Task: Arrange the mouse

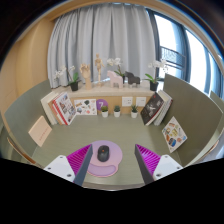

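Observation:
A dark mouse [103,153] lies on a pale pink mouse mat [103,160] with a wrist rest, on the grey-green table [120,130]. The mat and mouse sit between my gripper's [112,160] two fingers, whose magenta pads [79,158] stand well apart at either side. The gripper is open and nothing is held; gaps show between each finger and the mouse.
Beyond the mat, small potted plants [117,111] line the table's far side by a low shelf. Books and cards lean at the left [60,106] and right [172,131]. Flower vases [154,76] stand on the shelf before grey curtains [100,40].

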Available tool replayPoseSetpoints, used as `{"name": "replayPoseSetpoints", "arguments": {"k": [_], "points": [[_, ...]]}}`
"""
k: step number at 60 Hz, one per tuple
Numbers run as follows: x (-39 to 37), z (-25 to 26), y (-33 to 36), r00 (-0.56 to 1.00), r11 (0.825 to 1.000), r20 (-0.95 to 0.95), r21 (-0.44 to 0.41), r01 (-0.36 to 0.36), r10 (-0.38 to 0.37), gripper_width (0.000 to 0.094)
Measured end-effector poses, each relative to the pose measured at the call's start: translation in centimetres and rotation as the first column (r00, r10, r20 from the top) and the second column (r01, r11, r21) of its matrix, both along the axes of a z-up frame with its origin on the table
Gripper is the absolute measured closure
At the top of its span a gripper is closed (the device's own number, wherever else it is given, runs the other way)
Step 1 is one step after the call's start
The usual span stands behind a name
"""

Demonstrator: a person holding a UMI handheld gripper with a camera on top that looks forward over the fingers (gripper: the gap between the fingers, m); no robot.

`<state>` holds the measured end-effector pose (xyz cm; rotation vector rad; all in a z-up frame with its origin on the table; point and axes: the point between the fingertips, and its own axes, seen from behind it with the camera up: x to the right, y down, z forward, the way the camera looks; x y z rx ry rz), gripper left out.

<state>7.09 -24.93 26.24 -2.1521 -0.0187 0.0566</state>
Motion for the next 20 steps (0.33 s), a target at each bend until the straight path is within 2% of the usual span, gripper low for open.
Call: {"name": "replayPoseSetpoints", "arguments": {"k": [20], "points": [[0.2,4.0,-5.5,0.999,0.996,-0.018,0.089,-0.032,0.033,0.0088]]}}
